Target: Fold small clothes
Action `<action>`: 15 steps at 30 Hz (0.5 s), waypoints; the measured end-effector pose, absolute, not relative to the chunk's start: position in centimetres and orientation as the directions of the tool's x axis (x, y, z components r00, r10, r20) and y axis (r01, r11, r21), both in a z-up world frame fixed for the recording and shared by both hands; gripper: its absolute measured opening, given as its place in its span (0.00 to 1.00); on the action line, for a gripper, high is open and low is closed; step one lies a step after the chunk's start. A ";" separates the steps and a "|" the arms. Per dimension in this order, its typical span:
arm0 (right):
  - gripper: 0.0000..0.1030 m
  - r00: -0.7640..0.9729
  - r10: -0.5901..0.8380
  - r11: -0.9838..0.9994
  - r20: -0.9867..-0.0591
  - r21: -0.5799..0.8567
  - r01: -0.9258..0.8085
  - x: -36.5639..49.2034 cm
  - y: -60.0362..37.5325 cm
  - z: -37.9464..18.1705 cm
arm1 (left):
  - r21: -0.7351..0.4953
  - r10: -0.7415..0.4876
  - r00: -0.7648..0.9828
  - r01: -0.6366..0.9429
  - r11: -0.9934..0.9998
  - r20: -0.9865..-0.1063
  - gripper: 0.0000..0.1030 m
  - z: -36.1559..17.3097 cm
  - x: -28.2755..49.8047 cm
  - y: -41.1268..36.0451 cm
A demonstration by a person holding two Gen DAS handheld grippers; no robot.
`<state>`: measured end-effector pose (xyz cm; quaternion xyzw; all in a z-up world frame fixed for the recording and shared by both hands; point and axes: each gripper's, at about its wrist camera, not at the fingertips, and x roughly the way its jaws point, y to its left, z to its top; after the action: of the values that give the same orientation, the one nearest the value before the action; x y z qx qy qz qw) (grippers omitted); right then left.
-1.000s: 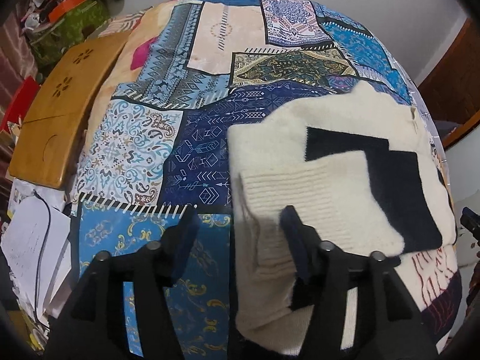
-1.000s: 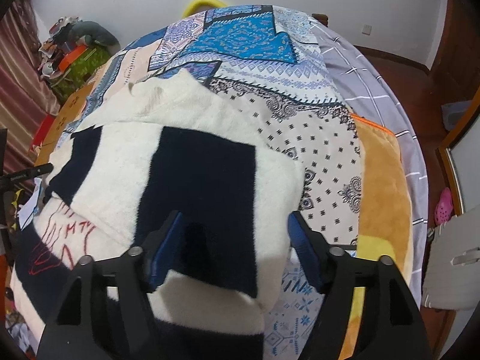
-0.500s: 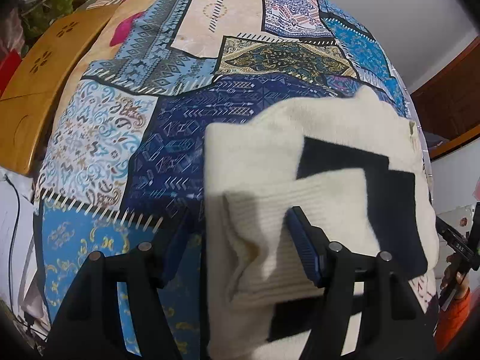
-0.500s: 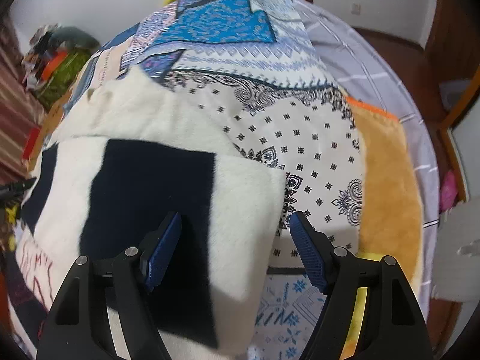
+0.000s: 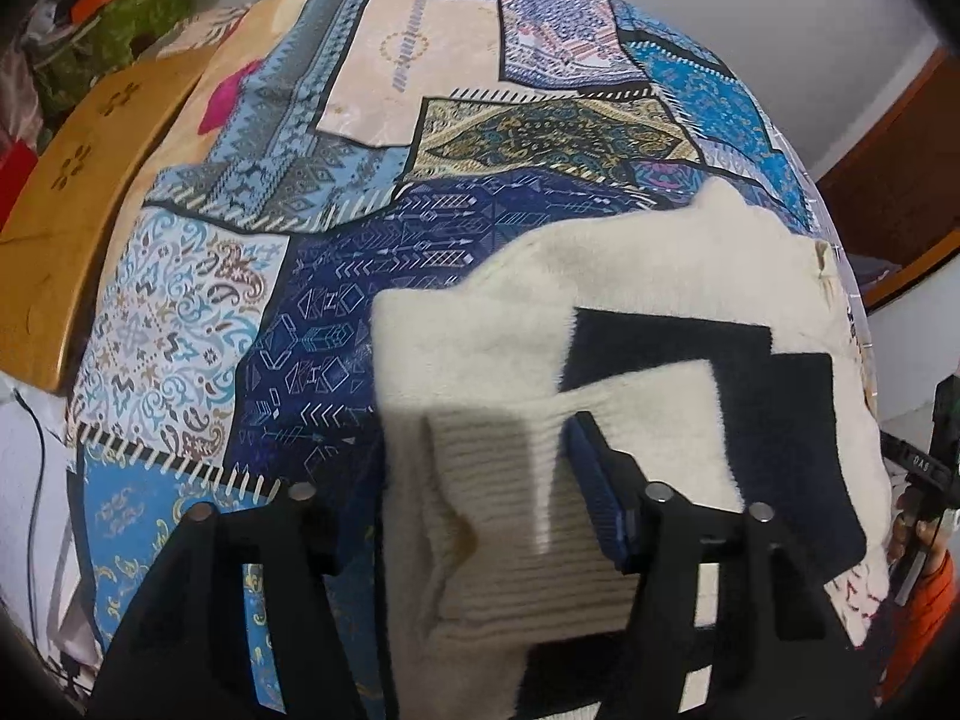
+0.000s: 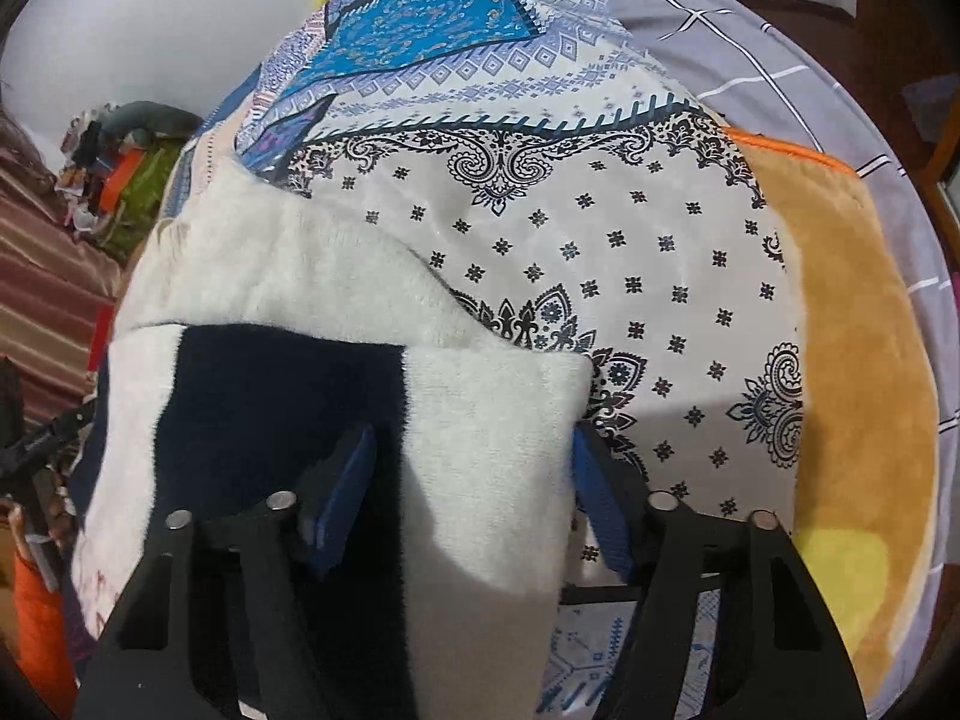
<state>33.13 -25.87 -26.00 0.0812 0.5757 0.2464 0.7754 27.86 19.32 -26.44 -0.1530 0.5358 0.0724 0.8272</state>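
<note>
Both tongs lowered, closing around cream-and-navy fuzzy sweater [image 5: 540, 312], folded on patchwork bedspread [image 5: 336, 324]; pads not pressing.

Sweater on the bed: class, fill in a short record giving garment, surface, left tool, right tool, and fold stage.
garment: cream sweater with dark blocks
surface: patchwork bedspread
left tool: closing around the ribbed cuff
right tool: closing around a folded cream corner
fold stage: sleeves folded in, body not yet folded

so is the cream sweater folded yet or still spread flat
Partly folded: the cream sweater has both sleeves laid across its body, cuffs near the hem; the body is not yet doubled over.
</note>
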 end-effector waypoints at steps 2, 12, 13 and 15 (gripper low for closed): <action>0.39 0.222 0.474 0.866 -0.852 0.405 -0.293 33.0 -26.0 -25.9 | -0.153 -0.025 0.425 -0.269 0.951 -0.905 0.42 -26.2 27.8 18.9; 0.13 0.321 0.428 0.886 -0.845 0.323 -0.331 32.8 -25.8 -22.6 | -0.125 0.018 0.501 -0.249 0.960 -0.865 0.18 -23.5 27.1 18.2; 0.13 0.333 0.429 0.885 -0.840 0.317 -0.341 32.7 -25.7 -21.9 | -0.125 0.017 0.514 -0.241 0.962 -0.858 0.18 -23.0 27.0 18.2; 0.13 0.358 0.436 0.883 -0.825 0.316 -0.347 32.9 -25.4 -20.7 | -0.103 0.035 0.536 -0.225 0.969 -0.843 0.17 -21.9 27.0 18.1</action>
<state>32.91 -25.41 -20.74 0.0432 0.5141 0.2380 0.8229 27.00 18.05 -21.86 -0.0998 0.4758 0.0747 0.8707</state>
